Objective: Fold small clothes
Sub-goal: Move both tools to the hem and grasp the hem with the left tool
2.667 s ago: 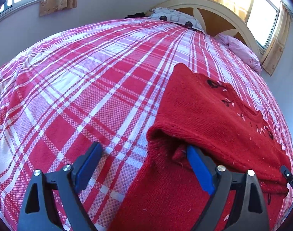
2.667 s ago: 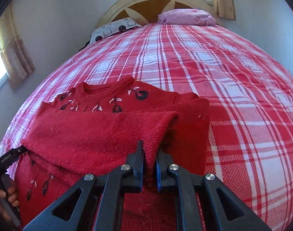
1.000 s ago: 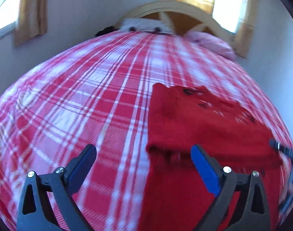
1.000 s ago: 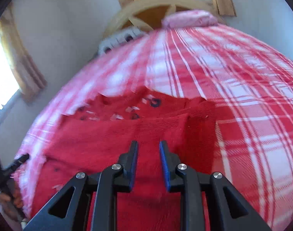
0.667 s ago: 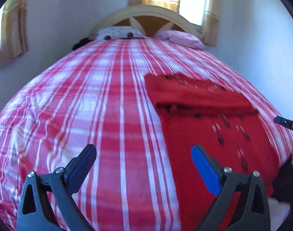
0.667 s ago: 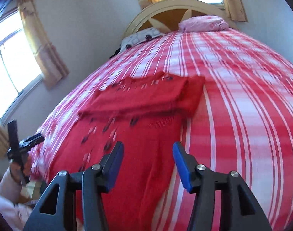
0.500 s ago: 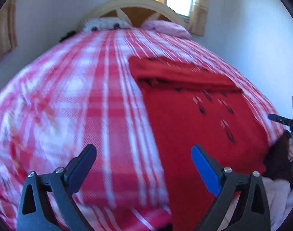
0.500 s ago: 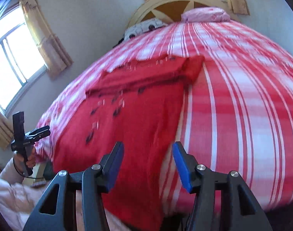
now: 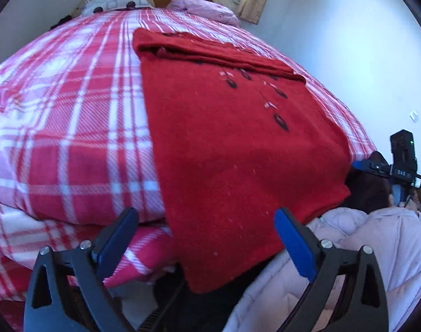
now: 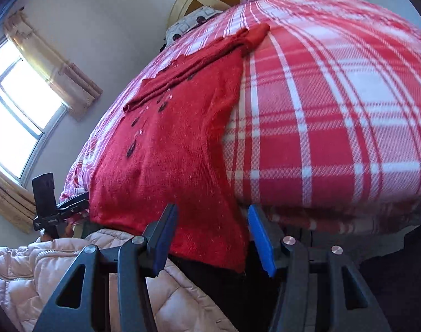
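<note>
A big bed with a red and white checked blanket fills the room. A red sweater lies flat on it, its top part folded over, and its bottom edge hangs over the near side of the bed (little dark shapes dot the front). The left tongs are wide apart, holding nothing. The right tongs are wide apart too, just below the hanging edge.

The sweater is plain red knit with small black and white motifs. Under it, the blanket is red, pink and white plaid. Near the sweater's hem, a pale pink quilted jacket.
</note>
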`<state>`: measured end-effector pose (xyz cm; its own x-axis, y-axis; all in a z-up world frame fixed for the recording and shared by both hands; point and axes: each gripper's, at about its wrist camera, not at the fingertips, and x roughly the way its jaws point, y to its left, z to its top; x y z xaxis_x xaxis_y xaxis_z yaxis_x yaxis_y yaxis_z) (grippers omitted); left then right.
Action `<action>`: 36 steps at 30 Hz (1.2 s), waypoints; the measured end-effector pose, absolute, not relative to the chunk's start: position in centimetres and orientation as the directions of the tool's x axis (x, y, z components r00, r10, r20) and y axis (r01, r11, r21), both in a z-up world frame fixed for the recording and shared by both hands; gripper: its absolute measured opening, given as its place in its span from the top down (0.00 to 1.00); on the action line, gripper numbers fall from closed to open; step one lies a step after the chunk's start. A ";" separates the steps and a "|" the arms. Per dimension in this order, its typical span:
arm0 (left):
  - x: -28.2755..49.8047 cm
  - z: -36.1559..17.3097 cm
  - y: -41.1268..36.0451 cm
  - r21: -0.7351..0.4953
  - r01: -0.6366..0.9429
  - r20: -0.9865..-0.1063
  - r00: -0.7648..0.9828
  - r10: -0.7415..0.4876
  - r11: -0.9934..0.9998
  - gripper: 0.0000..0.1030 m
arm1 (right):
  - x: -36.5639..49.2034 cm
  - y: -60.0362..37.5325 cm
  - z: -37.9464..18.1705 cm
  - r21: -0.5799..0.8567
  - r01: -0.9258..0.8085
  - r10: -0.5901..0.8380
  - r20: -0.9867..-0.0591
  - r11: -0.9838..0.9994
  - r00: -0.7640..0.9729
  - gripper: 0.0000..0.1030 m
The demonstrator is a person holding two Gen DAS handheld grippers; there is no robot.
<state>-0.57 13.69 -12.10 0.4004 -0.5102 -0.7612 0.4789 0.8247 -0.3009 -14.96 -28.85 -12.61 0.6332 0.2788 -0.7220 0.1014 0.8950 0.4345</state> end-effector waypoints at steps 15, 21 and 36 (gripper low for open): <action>-1.0 -14.6 12.3 -0.380 0.500 -0.778 0.282 -0.561 0.778 0.41 | -13.3 -26.9 -16.9 0.461 0.060 0.359 -0.761 0.885 0.540 0.47; -1.4 -14.4 12.2 -0.369 0.534 -0.776 0.275 -0.568 0.761 0.73 | -13.0 -26.5 -17.0 0.452 0.037 0.365 -0.763 0.891 0.533 0.80; -2.1 -12.4 14.4 -0.412 0.559 -0.723 0.280 -0.632 0.719 0.85 | -16.5 -28.9 -14.0 0.516 0.043 0.401 -0.713 0.855 0.575 0.88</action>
<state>-2.07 14.43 -12.39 0.2804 -0.6319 -0.7226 0.5590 0.7194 -0.4122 -16.51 -28.89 -14.04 0.5753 0.4012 -0.7128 0.0432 0.8553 0.5163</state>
